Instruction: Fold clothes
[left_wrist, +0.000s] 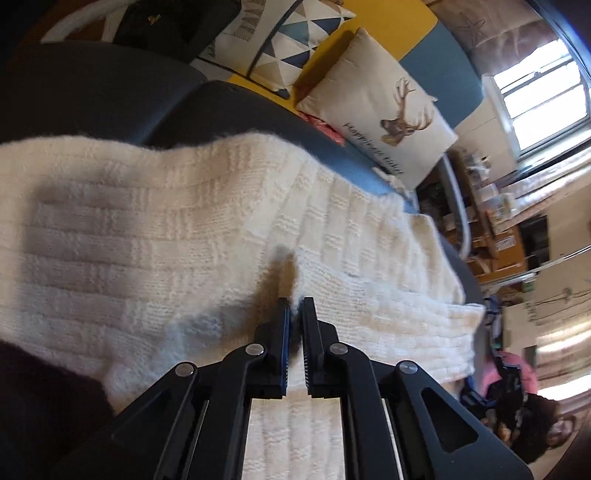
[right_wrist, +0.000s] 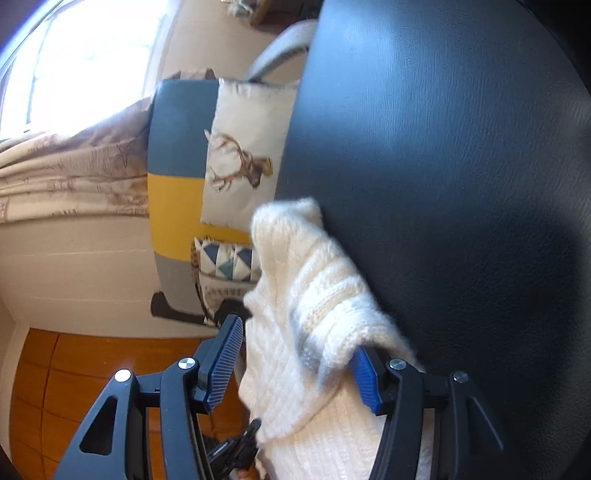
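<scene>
Dark sofa (right_wrist: 443, 147) carries sweater (left_wrist: 184, 229); left gripper (left_wrist: 295, 310) pinches it, right gripper (right_wrist: 295, 354) gapes around it; lift evenly.

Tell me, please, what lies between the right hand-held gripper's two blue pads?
In the right wrist view, a bunched fold of the white knit sweater sits between the right hand-held gripper pads, draped over the right-side pad.

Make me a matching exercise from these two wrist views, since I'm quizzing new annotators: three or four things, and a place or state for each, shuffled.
Things:
1. left gripper
2. right gripper
3. white knitted sweater
4. deer cushion

States or places:
A. lies spread on the dark surface
B. jaws nearly closed
C. leans against the blue and yellow backrest
D. jaws apart with knit between them

Pairs: 1-B, 2-D, 3-A, 4-C
</scene>
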